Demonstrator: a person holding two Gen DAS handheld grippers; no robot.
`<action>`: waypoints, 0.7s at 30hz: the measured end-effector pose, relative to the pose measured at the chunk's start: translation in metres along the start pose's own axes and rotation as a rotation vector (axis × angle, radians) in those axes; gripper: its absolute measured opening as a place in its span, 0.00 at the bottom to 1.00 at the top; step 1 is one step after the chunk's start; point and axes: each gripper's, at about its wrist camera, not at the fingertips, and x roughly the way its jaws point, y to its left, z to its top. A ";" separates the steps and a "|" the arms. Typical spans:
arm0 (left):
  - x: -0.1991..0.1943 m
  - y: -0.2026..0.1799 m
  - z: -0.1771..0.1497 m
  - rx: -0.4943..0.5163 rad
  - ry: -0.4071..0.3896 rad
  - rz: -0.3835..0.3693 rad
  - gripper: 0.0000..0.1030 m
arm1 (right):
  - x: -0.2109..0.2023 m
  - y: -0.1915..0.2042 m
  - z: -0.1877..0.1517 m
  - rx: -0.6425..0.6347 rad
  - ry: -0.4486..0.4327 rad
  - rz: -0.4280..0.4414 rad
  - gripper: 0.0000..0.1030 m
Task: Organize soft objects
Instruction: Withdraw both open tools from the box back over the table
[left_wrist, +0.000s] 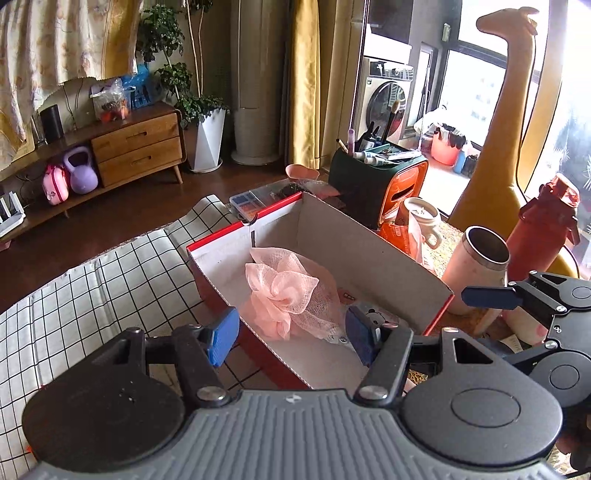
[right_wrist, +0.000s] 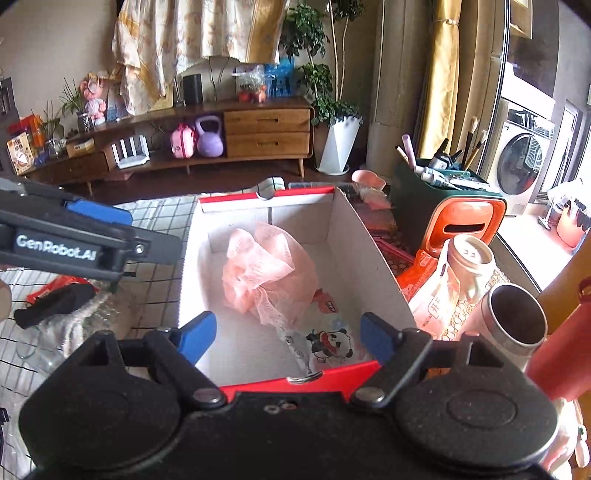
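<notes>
Living-room background: wooden sideboard along the far wall, curtains, a washing machine past the glass door. Landmark for this entry is the red-and-white cardboard box (right_wrist: 369, 258) on the grid-pattern surface (left_wrist: 92, 288).

My left claw (left_wrist: 291, 338) hovers over the near end of the box, jaws released, nothing between the blue pads (left_wrist: 221, 341). My right claw (right_wrist: 286, 338) hovers over the box's near red edge, jaws spread wide, also grasping nothing. From the left wrist view the right claw sits just off the box's right side; from the right wrist view the left claw reaches in from the box's left.

Inside the box: pink mesh bath pouf (left_wrist: 288, 291), roughly centred on the floor of the box. Nearer me than the pouf, a small cloth printed with a panda (right_wrist: 328, 343) lies flat, partly under the pouf's edge.

Right of the box: white open-topped tumbler (left_wrist: 476, 266), red bottle (left_wrist: 543, 229), green-and-orange organiser (left_wrist: 373, 184) with brushes. Left of the box, on the surface: crumpled clear plastic (right_wrist: 66, 325) with a dark item on it.
</notes>
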 end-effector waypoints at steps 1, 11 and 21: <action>-0.008 0.000 -0.003 0.002 -0.006 -0.005 0.61 | -0.005 0.002 -0.001 0.003 -0.008 0.005 0.83; -0.073 0.007 -0.045 -0.016 -0.056 -0.010 0.62 | -0.049 0.032 -0.015 0.009 -0.064 0.066 0.88; -0.123 0.024 -0.094 -0.045 -0.096 0.002 0.78 | -0.077 0.069 -0.035 -0.018 -0.086 0.149 0.91</action>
